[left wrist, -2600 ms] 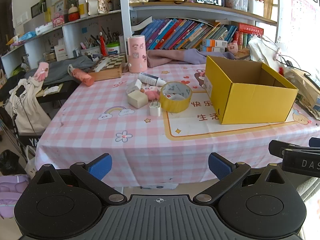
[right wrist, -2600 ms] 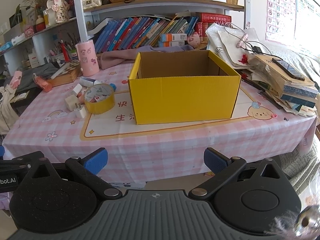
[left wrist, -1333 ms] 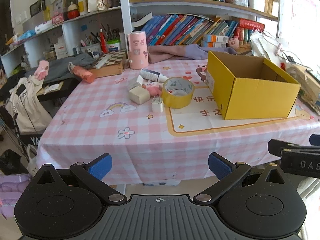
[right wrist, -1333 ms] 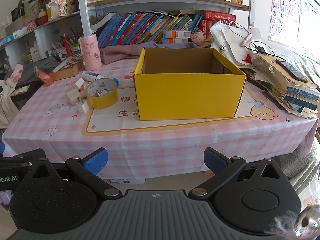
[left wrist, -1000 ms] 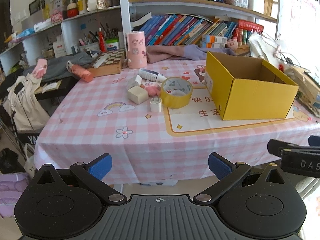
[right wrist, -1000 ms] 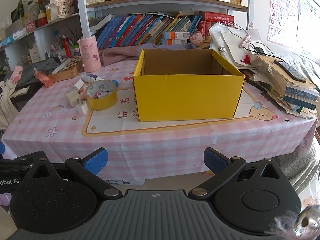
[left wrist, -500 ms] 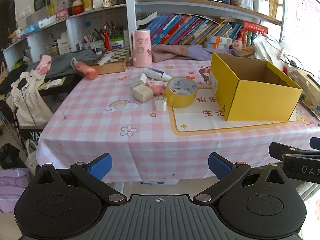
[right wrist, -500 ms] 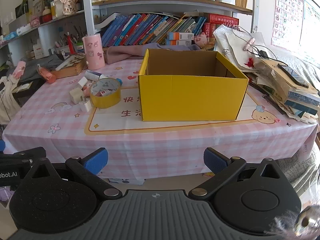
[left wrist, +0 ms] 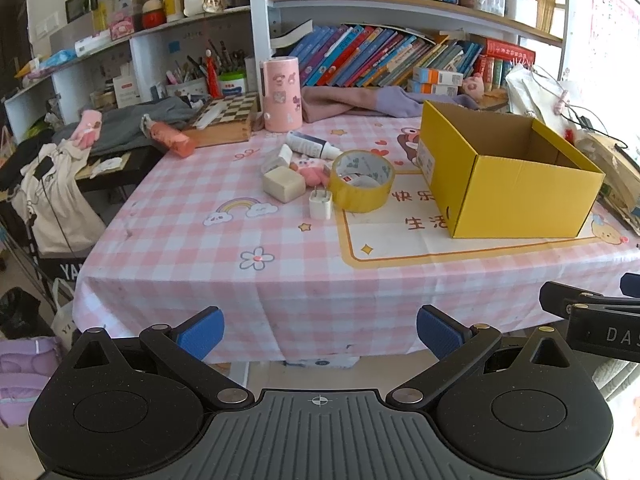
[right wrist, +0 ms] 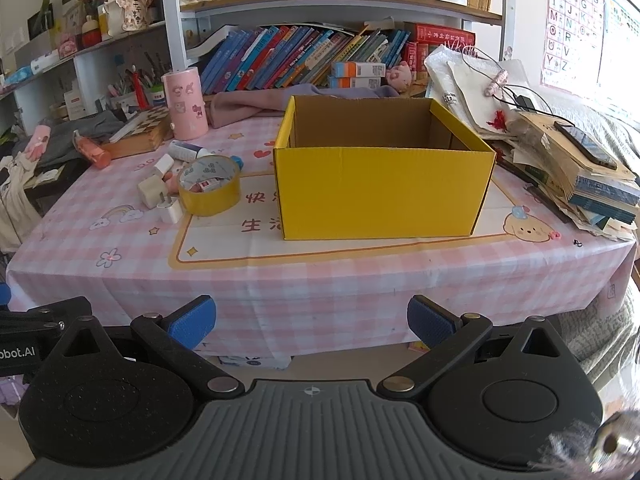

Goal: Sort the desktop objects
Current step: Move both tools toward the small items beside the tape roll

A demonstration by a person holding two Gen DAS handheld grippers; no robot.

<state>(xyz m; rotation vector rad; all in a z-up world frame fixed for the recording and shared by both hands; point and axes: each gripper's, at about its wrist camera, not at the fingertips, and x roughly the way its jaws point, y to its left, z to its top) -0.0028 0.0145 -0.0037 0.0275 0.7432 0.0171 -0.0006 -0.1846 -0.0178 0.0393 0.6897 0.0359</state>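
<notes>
An open yellow cardboard box (left wrist: 516, 196) (right wrist: 380, 196) stands on the pink checked tablecloth (left wrist: 224, 252). Left of it lie a yellow tape roll (left wrist: 361, 187) (right wrist: 209, 185), a white charger plug (left wrist: 320, 205) (right wrist: 170, 209), a cream block (left wrist: 283, 186), a small pink toy (left wrist: 310, 171) and a white tube (left wrist: 308, 145). My left gripper (left wrist: 320, 330) is open and empty, held off the table's front edge. My right gripper (right wrist: 311, 320) is open and empty, in front of the box and off the table.
A pink cylinder (left wrist: 281, 100), a chessboard box (left wrist: 226, 118) and a purple cloth (left wrist: 360, 102) sit at the table's back. Bookshelves (right wrist: 320, 60) rise behind. A stack of books and papers (right wrist: 580, 176) crowds the right edge. The right gripper's side shows in the left wrist view (left wrist: 592, 316).
Both grippers have shifted slightly up and forward, so the table sits a little lower and nearer in both views. Both stay open and empty. Nothing on the table has moved.
</notes>
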